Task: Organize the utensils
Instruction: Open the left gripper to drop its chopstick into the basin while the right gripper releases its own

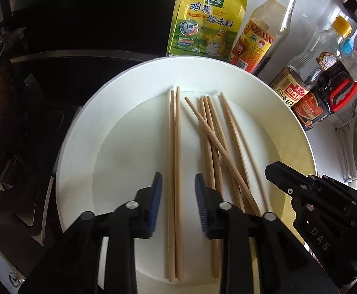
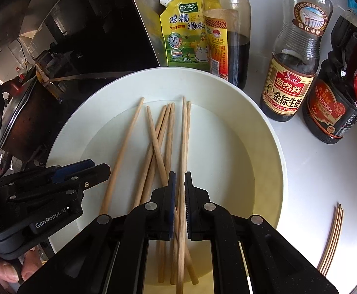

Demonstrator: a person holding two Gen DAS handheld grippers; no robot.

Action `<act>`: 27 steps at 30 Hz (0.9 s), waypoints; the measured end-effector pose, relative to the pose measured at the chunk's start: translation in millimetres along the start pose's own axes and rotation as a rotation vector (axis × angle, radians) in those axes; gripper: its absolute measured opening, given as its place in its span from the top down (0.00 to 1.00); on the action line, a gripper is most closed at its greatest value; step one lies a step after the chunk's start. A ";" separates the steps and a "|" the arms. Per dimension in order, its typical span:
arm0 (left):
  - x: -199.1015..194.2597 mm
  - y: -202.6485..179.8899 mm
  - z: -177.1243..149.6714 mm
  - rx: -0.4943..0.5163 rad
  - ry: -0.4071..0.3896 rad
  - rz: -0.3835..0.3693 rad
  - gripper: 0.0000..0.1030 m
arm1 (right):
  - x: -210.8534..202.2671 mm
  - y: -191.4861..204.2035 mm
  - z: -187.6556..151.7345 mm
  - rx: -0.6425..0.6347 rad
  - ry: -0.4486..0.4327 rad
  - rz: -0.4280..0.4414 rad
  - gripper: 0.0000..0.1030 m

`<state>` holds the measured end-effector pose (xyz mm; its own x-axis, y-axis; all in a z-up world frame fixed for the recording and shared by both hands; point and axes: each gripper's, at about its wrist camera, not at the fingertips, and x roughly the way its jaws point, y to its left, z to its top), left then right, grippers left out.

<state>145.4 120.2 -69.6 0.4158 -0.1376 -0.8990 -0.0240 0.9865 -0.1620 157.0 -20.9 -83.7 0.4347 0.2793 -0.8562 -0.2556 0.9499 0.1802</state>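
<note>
Your left claw [image 1: 176, 198] straddles, spread, the paired wooden chopsticks [image 1: 174, 171] on the round white plate [image 1: 80, 147] for pairing, while the right claw [image 2: 180, 202] seemingly pinches one chopstick [image 2: 184, 147].

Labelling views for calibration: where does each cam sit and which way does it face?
Left wrist: on the left gripper, angled steeply down at the white plate; jaws open astride a chopstick pair; right gripper at right edge.
Right wrist: on the right gripper, looking down at the plate; jaws shut on a chopstick; left gripper and fingers at left.
Shared: plate, chopsticks, yellow pouch, sauce bottles.
</note>
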 end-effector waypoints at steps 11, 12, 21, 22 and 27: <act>-27.2 3.3 -6.1 -0.009 -0.065 0.014 0.42 | -23.0 -0.5 -10.3 0.002 -0.028 -0.022 0.93; -29.2 4.0 -7.5 -0.010 -0.068 0.015 0.42 | -25.2 -0.2 -12.1 0.002 -0.030 -0.022 0.93; -49.2 1.1 -23.6 -0.005 -0.099 0.019 0.40 | -48.0 5.1 -28.8 -0.003 -0.063 -0.026 0.89; -51.4 0.0 -25.5 -0.003 -0.103 0.021 0.40 | -50.1 5.1 -30.8 -0.002 -0.065 -0.026 0.89; -61.5 -2.9 -34.2 0.001 -0.115 0.027 0.37 | -62.6 2.8 -40.6 0.006 -0.077 -0.026 0.89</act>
<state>88.8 122.8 -27.7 0.5165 -0.1002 -0.8504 -0.0355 0.9898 -0.1382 94.1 -41.4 -49.3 0.5060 0.2646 -0.8210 -0.2381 0.9577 0.1619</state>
